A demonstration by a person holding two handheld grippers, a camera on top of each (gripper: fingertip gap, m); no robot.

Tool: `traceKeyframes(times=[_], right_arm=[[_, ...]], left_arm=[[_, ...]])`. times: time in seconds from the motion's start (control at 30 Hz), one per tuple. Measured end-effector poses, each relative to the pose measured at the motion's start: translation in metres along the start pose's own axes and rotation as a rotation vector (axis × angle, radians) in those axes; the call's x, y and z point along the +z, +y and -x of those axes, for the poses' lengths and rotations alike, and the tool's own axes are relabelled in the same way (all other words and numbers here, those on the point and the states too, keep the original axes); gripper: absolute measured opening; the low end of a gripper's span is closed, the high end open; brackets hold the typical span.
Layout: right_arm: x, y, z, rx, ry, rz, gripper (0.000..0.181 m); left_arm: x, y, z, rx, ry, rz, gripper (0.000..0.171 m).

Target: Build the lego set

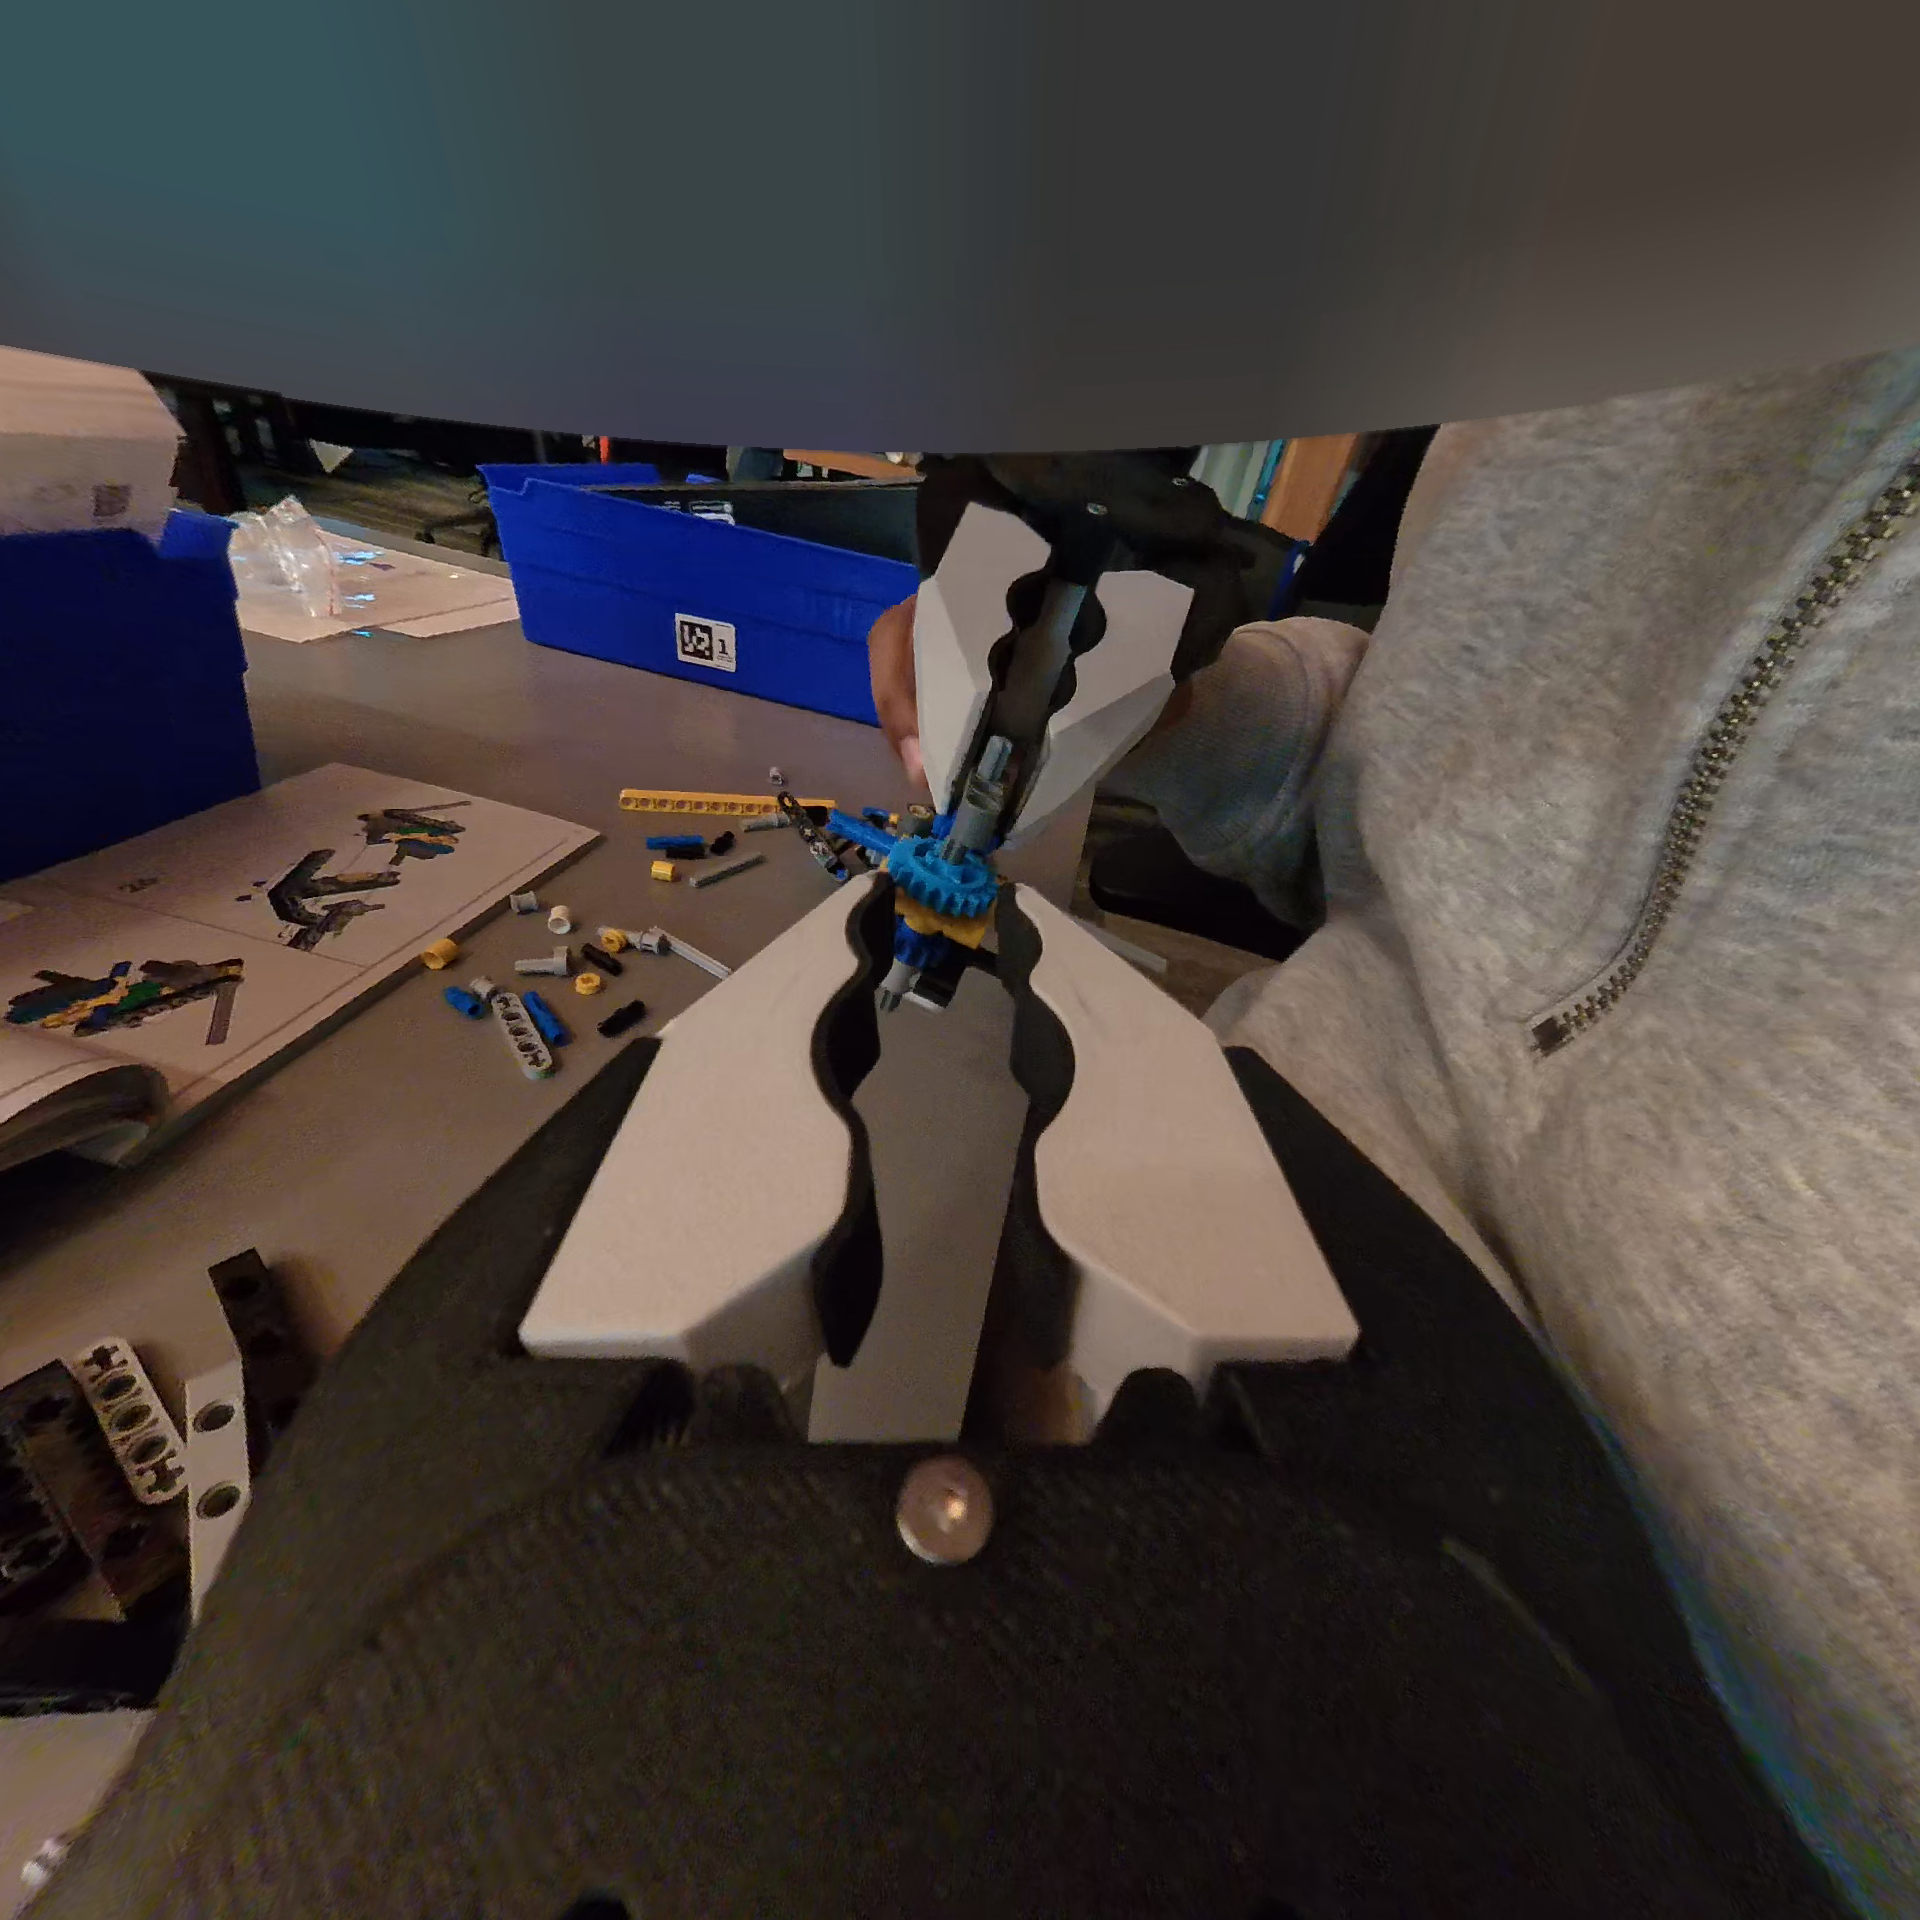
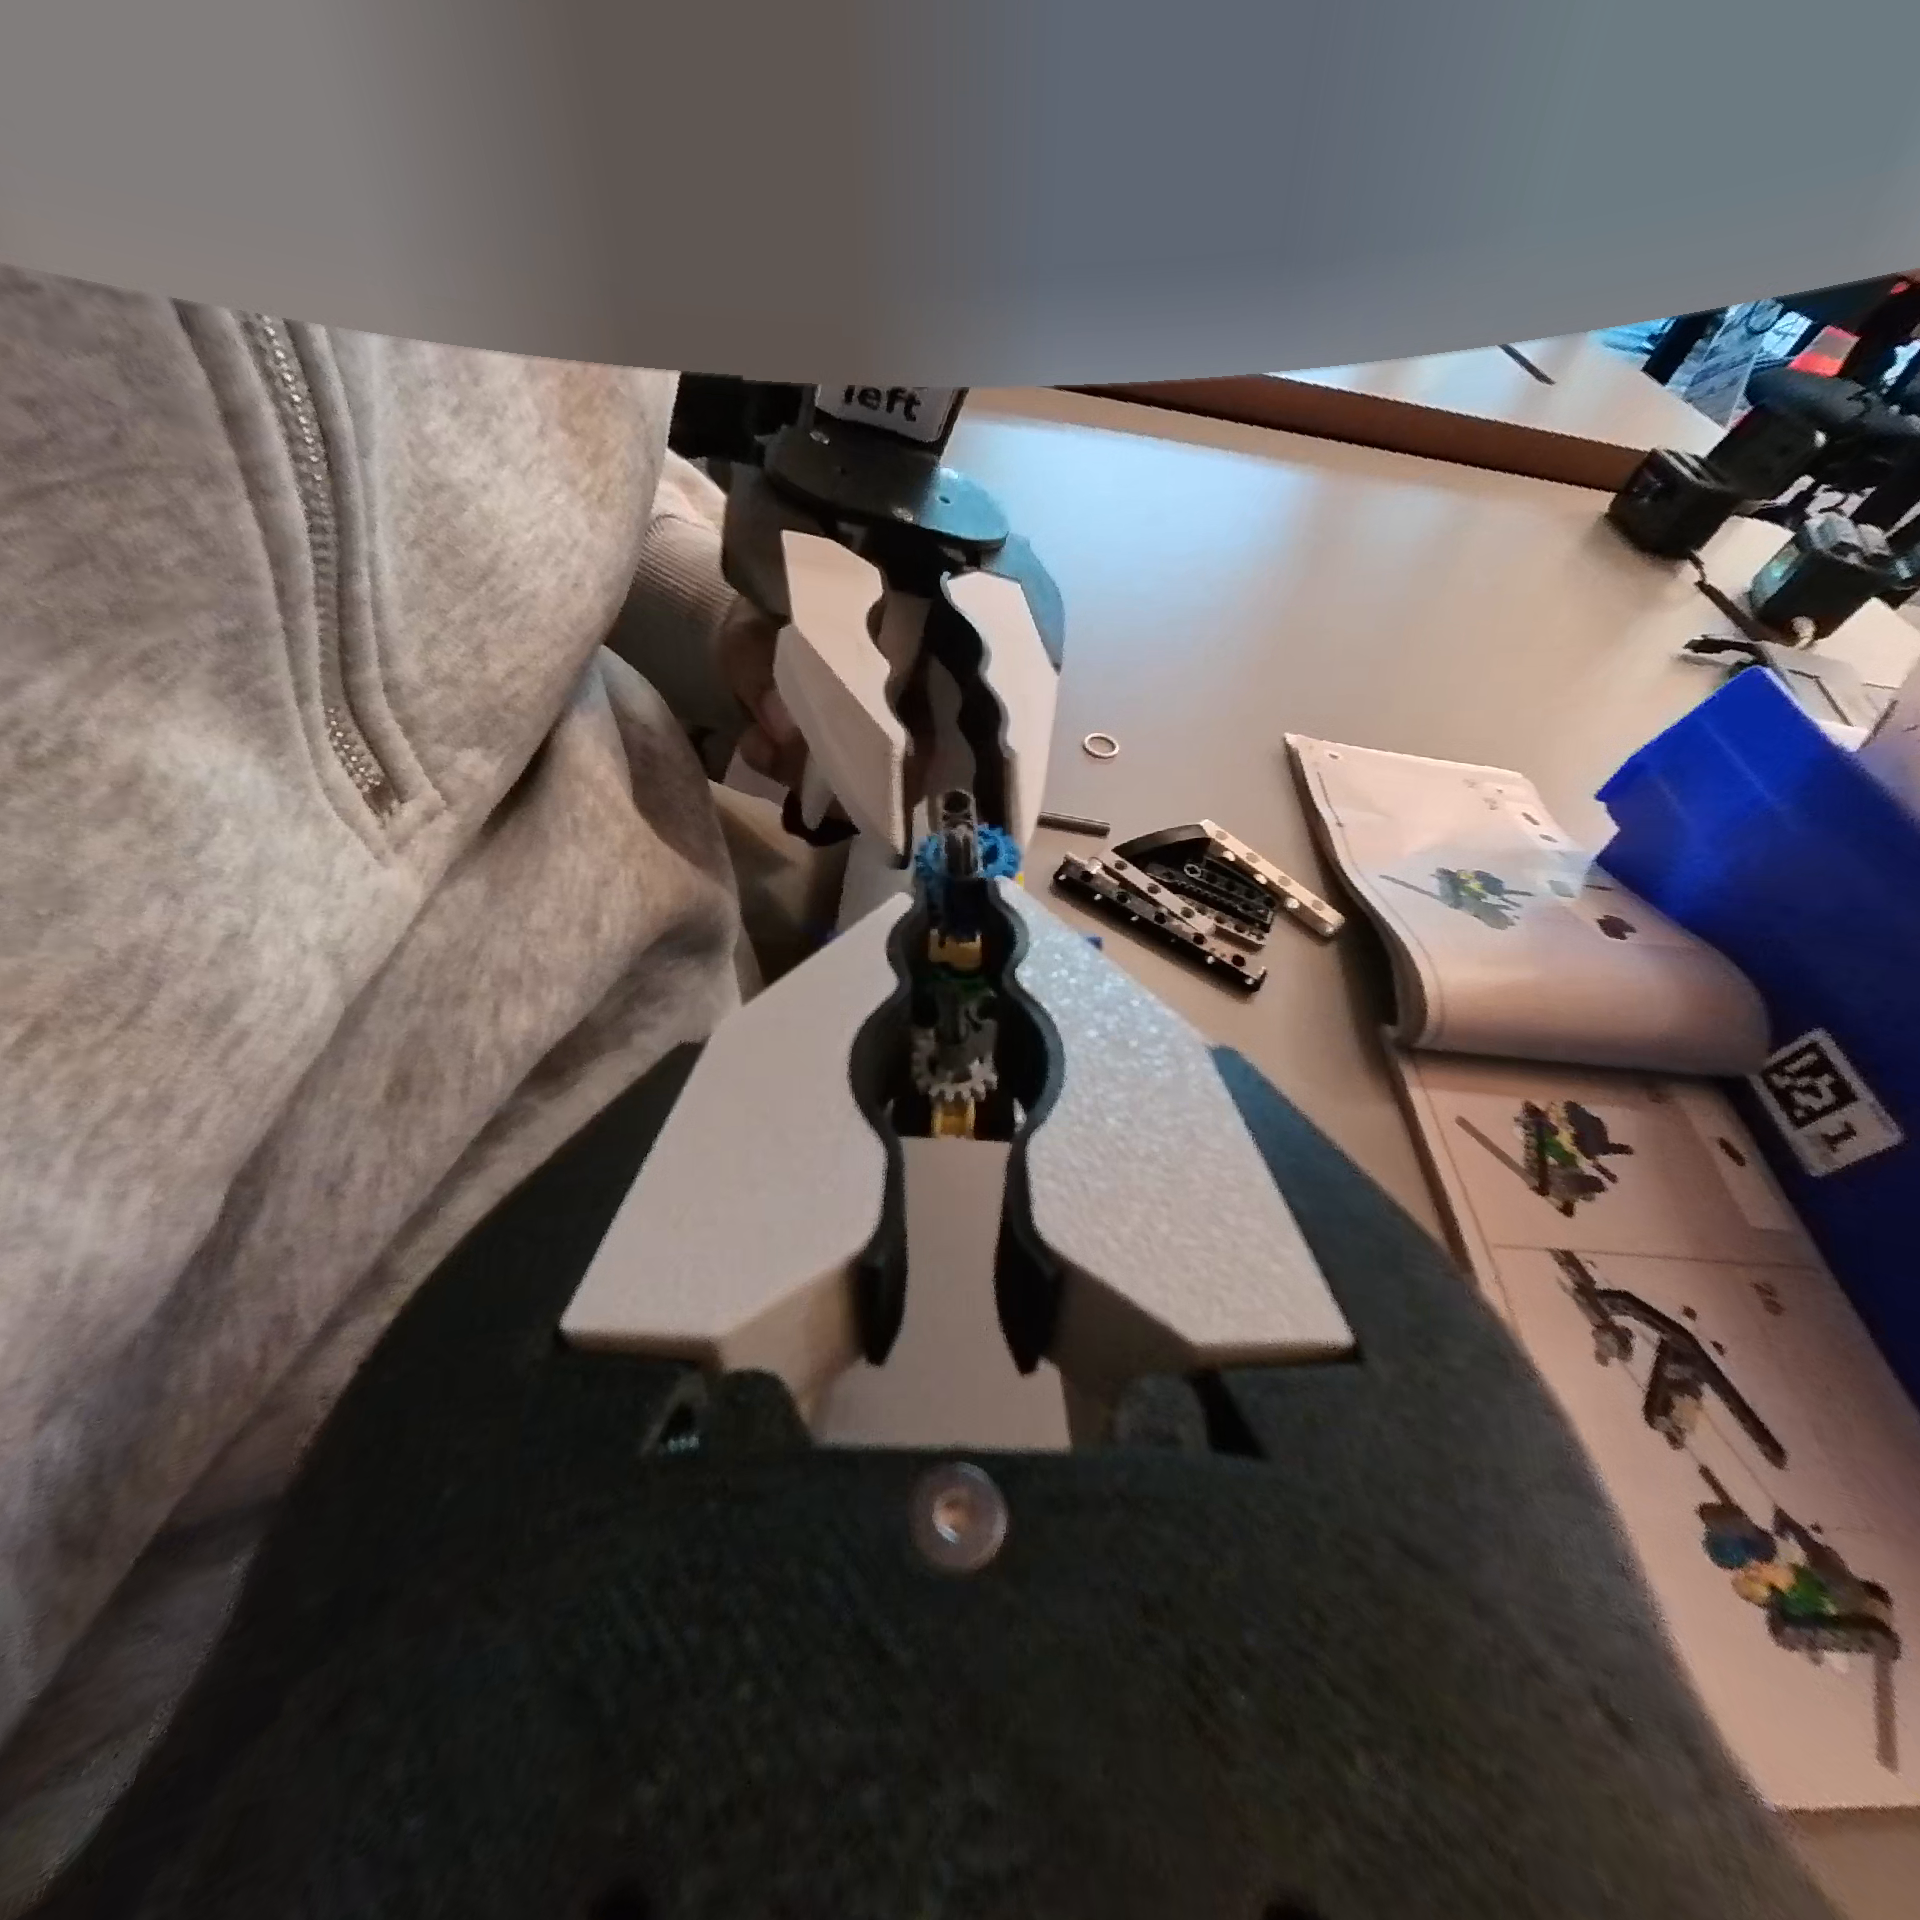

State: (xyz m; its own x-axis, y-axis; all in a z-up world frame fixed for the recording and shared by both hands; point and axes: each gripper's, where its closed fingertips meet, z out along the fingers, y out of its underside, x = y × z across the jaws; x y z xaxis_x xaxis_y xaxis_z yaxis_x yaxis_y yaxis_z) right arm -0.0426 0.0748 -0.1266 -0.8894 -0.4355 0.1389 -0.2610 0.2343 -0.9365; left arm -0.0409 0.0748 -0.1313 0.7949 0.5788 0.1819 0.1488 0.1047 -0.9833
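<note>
At frame centre we see the left hand-held gripper (image 1: 940, 914) part-open around the blue gear (image 1: 938, 871), contact unclear. Our right hand-held gripper (image 2: 961, 914) clamps the gear assembly (image 2: 954, 1039). Only the left view shows loose pieces (image 1: 582, 966) on the desk (image 1: 499, 717).

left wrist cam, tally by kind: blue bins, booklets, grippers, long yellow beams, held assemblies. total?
Blue bins: 2
Open instruction booklet: 1
Grippers: 2, left gripper and right gripper
Long yellow beam: 1
Lego assembly, gripped by both: 1
Total: 7
</note>
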Motion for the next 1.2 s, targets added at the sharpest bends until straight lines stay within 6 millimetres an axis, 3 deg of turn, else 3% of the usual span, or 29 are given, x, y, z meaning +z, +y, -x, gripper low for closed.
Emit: traceKeyframes(times=[0.17,0.3,0.37,0.5,0.73,1.07,1.2], right_arm=[[-0.004,0.002,-0.007,-0.013,0.045,0.005,0.007],[-0.004,0.003,-0.009,-0.041,0.071,0.018,0.007],[-0.004,0.003,-0.009,-0.059,0.083,0.027,0.007],[-0.003,0.003,-0.009,-0.100,0.098,0.047,0.007],[0.004,0.002,-0.004,-0.173,0.084,0.074,0.007],[0.010,0.006,-0.001,-0.218,0.058,0.100,0.008],[0.010,0.007,0.000,-0.228,0.052,0.101,0.008]], left_arm=[[0.000,0.000,0.007,-0.135,0.013,-0.016,0.048],[0.005,0.001,0.017,-0.434,0.045,-0.021,0.069],[0.010,0.005,0.014,-0.587,0.110,0.007,0.075],[0.017,0.011,0.006,-0.650,0.142,0.040,0.095],[0.020,0.020,0.011,-0.861,0.176,0.040,0.085],[0.019,0.020,0.008,-0.939,0.231,0.036,0.052],[0.019,0.020,0.007,-0.942,0.240,0.040,0.049]])
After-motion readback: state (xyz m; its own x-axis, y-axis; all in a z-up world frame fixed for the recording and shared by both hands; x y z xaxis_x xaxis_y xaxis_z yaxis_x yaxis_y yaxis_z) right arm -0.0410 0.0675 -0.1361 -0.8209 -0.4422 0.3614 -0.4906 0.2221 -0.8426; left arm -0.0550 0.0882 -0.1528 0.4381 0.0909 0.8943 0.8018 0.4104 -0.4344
